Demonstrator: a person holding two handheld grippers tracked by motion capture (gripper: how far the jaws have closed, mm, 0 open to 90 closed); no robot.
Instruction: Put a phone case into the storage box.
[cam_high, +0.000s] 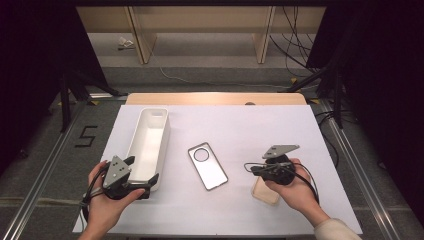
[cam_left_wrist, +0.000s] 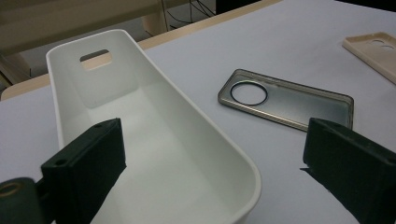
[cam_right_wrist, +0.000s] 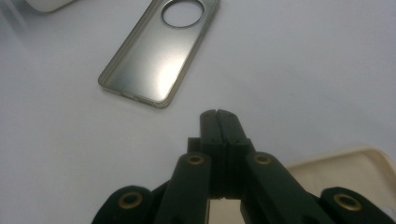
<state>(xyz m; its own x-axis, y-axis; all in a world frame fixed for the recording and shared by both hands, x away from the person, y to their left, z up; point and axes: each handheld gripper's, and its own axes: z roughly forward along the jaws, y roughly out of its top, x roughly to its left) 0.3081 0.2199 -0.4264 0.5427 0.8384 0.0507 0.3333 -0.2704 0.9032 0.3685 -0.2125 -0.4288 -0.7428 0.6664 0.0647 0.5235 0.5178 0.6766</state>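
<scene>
A clear phone case with a round camera hole (cam_high: 207, 166) (cam_left_wrist: 286, 98) (cam_right_wrist: 161, 53) lies flat in the middle of the white table. A beige phone case (cam_high: 265, 192) (cam_left_wrist: 373, 52) (cam_right_wrist: 355, 175) lies to its right, partly under the right hand. A long white bin (cam_high: 149, 146) (cam_left_wrist: 159, 140) stands at the left, with nothing in it. My left gripper (cam_high: 145, 181) (cam_left_wrist: 215, 163) is open, its jaws wide apart at the bin's near end. My right gripper (cam_high: 252, 168) (cam_right_wrist: 218, 113) is shut with nothing between its jaws, above the table beside the beige case.
The white table top (cam_high: 250, 130) has a wooden strip (cam_high: 215, 98) along its far edge. Beyond it are grey floor, cables (cam_high: 295, 45) and wooden furniture legs (cam_high: 262, 35). Metal rails (cam_high: 350, 160) run along both sides of the table.
</scene>
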